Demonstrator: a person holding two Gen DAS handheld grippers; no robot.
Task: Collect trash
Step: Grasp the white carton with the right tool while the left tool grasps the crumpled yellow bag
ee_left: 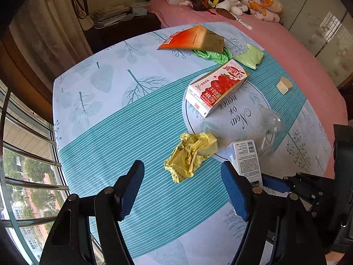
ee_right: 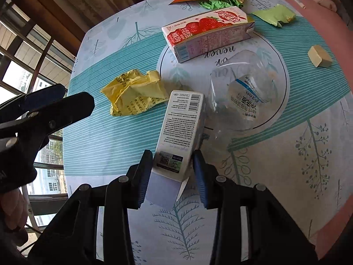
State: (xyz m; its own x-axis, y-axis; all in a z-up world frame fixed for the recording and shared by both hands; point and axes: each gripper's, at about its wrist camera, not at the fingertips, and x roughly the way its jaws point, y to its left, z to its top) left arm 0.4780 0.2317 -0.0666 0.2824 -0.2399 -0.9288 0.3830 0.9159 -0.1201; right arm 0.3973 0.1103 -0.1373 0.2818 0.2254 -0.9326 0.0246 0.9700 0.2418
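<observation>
**Right jaws pinch the white box; left jaws spread over the desk**

The right gripper (ee_right: 173,170) has its jaws pressed against both sides of a small white box (ee_right: 181,128) lying on the desk (ee_right: 275,176). The left gripper (ee_left: 183,187) holds its jaws spread wide, empty, with crumpled yellow paper (ee_left: 190,154) just beyond them.

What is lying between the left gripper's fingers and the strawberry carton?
The crumpled yellow wrapper lies between the open left gripper and the strawberry carton; otherwise only tablecloth. The left wrist view shows this.
</observation>
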